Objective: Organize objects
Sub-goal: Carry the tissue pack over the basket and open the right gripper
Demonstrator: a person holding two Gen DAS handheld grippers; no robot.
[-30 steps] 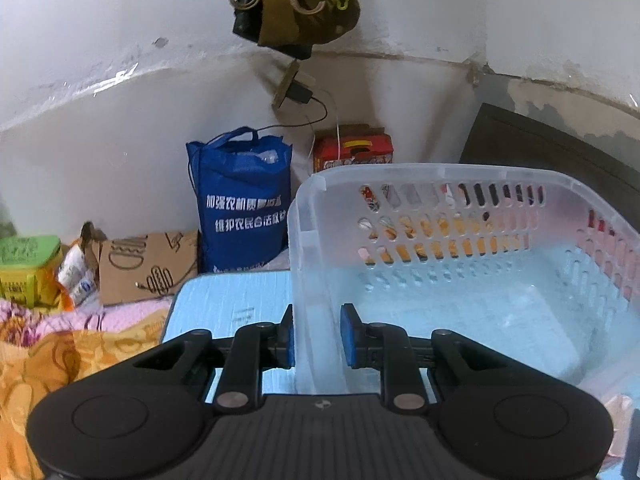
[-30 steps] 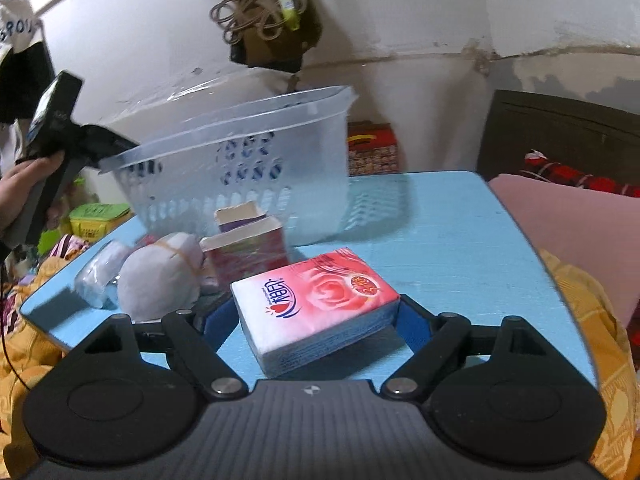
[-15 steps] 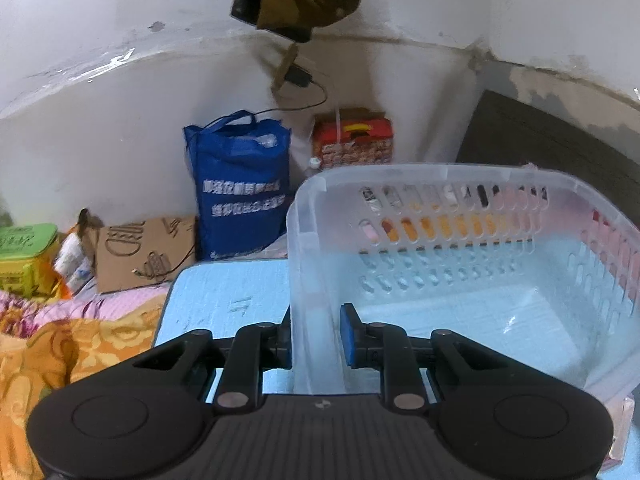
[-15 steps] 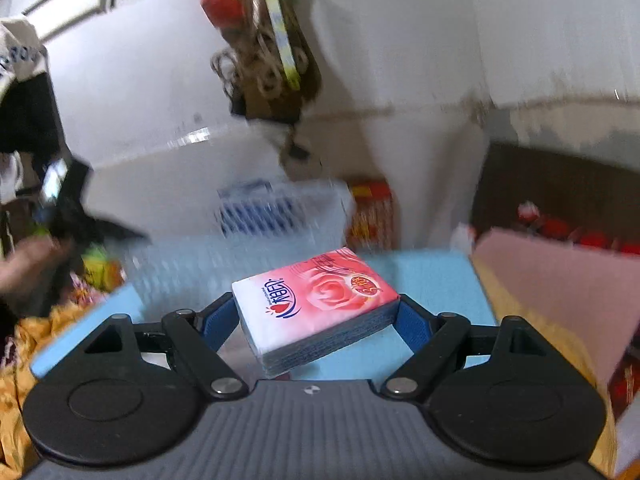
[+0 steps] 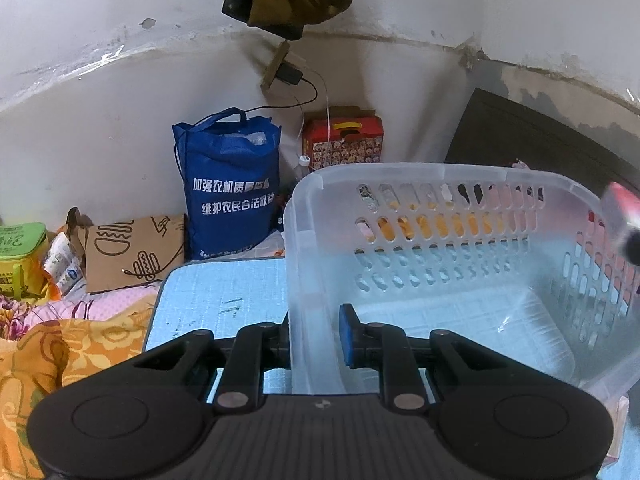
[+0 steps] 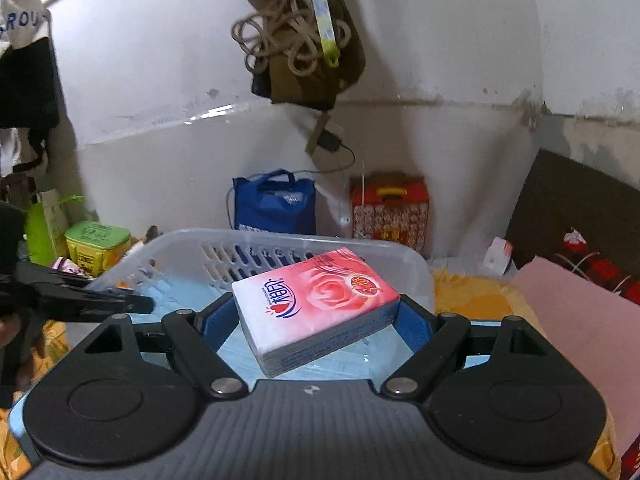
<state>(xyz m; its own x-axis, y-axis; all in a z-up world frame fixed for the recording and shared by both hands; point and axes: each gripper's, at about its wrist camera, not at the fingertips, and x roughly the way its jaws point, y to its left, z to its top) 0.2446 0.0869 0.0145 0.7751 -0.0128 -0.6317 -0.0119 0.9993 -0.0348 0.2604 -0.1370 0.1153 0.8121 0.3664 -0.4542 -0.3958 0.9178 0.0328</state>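
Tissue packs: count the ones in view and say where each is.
1. The tissue pack is clamped in the right gripper above the basket, whose wall the left gripper holds. Others may be hidden.

Blurred pink pack (image 5: 622,216) cut by the frame's right edge, over the basket (image 5: 440,174) rim.

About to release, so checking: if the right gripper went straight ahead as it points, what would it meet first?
Probably the far wall of the clear basket, just beyond the tissue pack held by the right gripper; depth is uncertain.
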